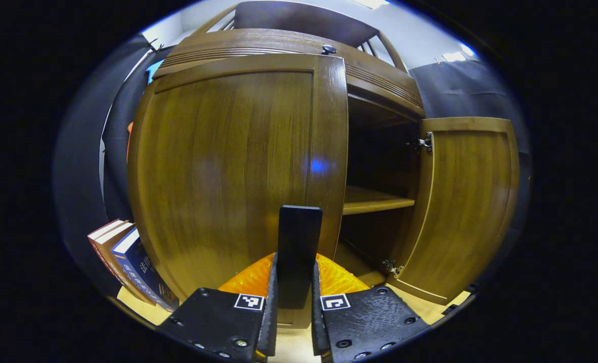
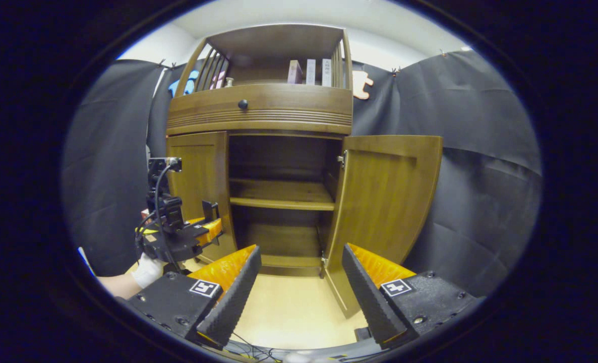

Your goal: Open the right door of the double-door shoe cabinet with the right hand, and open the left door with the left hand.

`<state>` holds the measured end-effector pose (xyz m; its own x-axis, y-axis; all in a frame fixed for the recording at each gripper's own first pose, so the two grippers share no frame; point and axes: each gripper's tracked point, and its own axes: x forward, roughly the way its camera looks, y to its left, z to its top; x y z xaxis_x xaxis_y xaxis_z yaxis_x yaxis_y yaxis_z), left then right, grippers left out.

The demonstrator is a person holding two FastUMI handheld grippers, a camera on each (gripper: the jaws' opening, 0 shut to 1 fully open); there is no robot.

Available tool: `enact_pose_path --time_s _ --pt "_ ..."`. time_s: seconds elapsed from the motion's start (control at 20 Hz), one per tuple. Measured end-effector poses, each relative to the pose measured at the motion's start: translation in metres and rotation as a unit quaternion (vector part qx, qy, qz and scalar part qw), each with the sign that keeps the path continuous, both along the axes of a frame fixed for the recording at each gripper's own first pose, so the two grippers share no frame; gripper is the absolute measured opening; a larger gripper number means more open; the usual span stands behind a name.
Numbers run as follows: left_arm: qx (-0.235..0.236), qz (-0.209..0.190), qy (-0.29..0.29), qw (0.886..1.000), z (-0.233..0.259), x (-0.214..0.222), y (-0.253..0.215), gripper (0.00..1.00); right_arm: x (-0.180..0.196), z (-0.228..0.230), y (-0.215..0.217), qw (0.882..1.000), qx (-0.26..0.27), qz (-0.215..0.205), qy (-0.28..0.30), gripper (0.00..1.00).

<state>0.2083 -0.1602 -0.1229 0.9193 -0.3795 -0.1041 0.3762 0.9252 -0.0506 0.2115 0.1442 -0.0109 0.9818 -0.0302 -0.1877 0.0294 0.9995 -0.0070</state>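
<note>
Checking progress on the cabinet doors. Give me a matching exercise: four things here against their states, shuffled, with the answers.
1. right door
2. left hand-held gripper
3. right hand-held gripper
4. books

a. open, holding nothing
b. swung wide open
c. closed on the left door's handle
d. leaning beside the cabinet

Pairs: 1-b, 2-c, 3-a, 4-d.

The place was a staged recording booth dressed as a home corner. Black cloth walls [image 2: 475, 151] were clipped up beneath a plain white ceiling [image 2: 279, 15]. A brown wooden double-door shoe cabinet [image 2: 258, 108] stood on a pale yellow floor [image 2: 289, 307], with upright books [image 2: 309, 71] on its top shelf and more books [image 1: 127, 262] leaning beside it.
</note>
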Motion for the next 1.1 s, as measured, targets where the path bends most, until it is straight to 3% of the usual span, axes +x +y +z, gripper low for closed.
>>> enact_pose_path --time_s 0.6,1.05,1.1 --pt "-0.019 -0.012 0.020 1.000 0.001 -0.062 0.051 0.26 0.013 -0.007 0.040 0.998 0.003 0.057 0.006 1.00" --pt "-0.003 0.042 0.013 0.999 -0.003 -0.100 0.110 0.26 0.018 -0.012 0.073 0.992 0.006 0.128 0.003 1.00" --pt "0.003 0.052 0.007 0.999 -0.002 -0.102 0.119 0.36 0.018 -0.014 0.079 0.991 0.007 0.133 0.004 1.00"
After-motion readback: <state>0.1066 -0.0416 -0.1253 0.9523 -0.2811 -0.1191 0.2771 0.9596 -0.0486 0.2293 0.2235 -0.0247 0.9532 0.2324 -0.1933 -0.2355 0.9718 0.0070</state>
